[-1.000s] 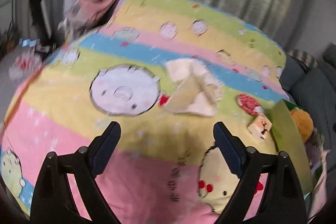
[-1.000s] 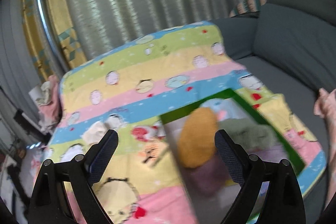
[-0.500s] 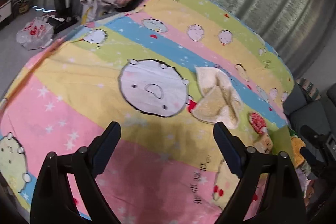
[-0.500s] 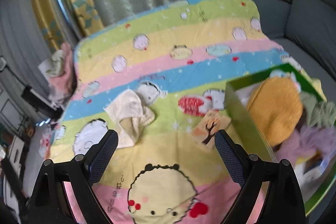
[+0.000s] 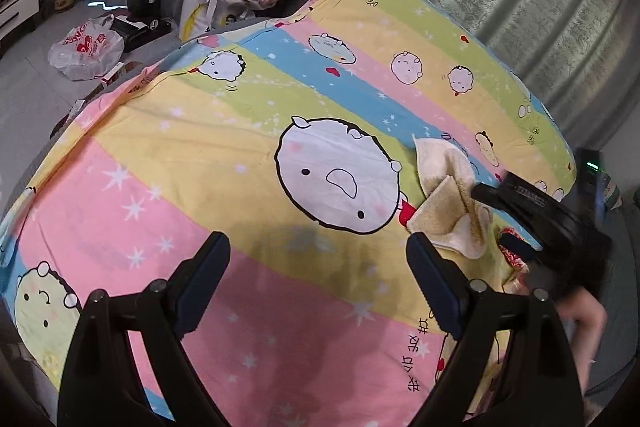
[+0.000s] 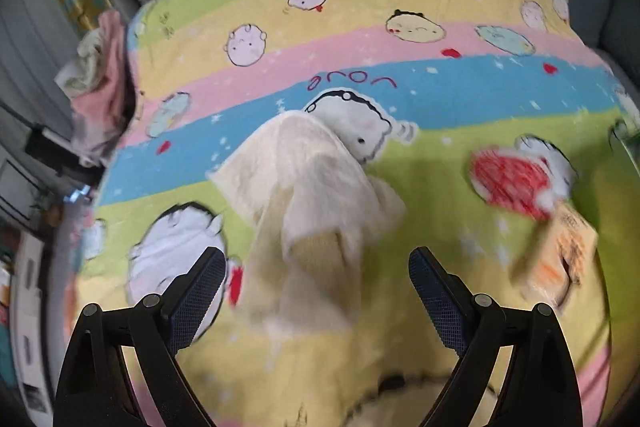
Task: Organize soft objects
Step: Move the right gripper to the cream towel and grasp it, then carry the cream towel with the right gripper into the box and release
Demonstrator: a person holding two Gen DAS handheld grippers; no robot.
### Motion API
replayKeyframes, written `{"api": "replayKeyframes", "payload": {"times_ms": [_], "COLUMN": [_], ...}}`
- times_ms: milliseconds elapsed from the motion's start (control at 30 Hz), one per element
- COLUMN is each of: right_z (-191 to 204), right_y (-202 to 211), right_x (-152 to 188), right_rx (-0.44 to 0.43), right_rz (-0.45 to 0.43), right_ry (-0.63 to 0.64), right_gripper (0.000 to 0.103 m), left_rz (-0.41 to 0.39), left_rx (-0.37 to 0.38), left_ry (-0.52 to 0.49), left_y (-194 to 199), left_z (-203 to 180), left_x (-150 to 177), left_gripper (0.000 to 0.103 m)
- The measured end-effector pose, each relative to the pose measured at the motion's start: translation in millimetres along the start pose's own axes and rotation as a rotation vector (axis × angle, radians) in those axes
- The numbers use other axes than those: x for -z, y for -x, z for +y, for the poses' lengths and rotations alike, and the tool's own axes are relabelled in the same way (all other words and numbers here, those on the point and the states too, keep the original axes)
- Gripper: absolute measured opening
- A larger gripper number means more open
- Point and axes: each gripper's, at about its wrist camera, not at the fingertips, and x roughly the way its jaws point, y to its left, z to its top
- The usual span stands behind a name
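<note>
Left gripper (image 5: 316, 259) spread wide, empty, over the striped blanket (image 5: 192, 163); one cream cloth (image 5: 448, 203) lies crumpled to its right. Right gripper (image 6: 318, 275) also spread wide, empty, the cream cloth (image 6: 308, 195) just ahead between its fingers, contact unclear. One small card (image 6: 560, 251) further right, blurred.

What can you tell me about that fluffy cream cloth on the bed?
The cream cloth looks like soft, fuzzy terry, pale on one side and yellower inside its folds. It lies crumpled and partly folded over itself on the striped cartoon blanket, covering part of a printed white face. The right gripper is open just above its near end, not clamped on it.
</note>
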Motion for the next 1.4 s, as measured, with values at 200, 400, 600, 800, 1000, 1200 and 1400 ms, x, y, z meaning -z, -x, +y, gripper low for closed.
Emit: {"api": "replayKeyframes", "payload": {"times_ms": [200, 400, 600, 800, 1000, 1200, 1400], "right_z": [8.1, 9.9, 13.0, 14.9, -9.1, -51.8, -86.0], "right_y": [-60.6, -67.1, -15.3, 78.1, 105.0, 73.6, 77.8], "right_x": [-17.3, -10.4, 1.2, 43.4, 82.7, 94.6, 83.7], "right_rx": [0.115, 0.191, 0.069, -0.102, -0.161, -0.066, 0.006], "right_rz": [0.053, -0.014, -0.032, -0.04, 0.062, 0.169, 0.141], "right_ry": [0.004, 0.041, 0.157, 0.338, 0.438, 0.336, 0.217], "right_gripper": [0.093, 0.046, 0.028, 0.028, 0.029, 0.039, 0.075], "left_rz": [0.015, 0.002, 0.003, -0.003, 0.036, 0.16, 0.225], "left_rx": [0.016, -0.008, -0.008, -0.003, 0.053, 0.215, 0.282], "left_ry": [0.01, -0.011, 0.012, -0.003, -0.07, -0.118, -0.237], "left_y": [-0.7, 1.9, 3.9, 7.5, 2.6, -21.1, -33.1], "left_z": [3.8, 5.7, 11.7, 8.1, -11.9, -44.0, -82.7], "left_x": [-3.3, -4.1, -4.2, -2.3, 9.1, 27.8, 50.1], "left_gripper": [0.089, 0.089, 0.089, 0.089, 0.089, 0.089, 0.089]}}
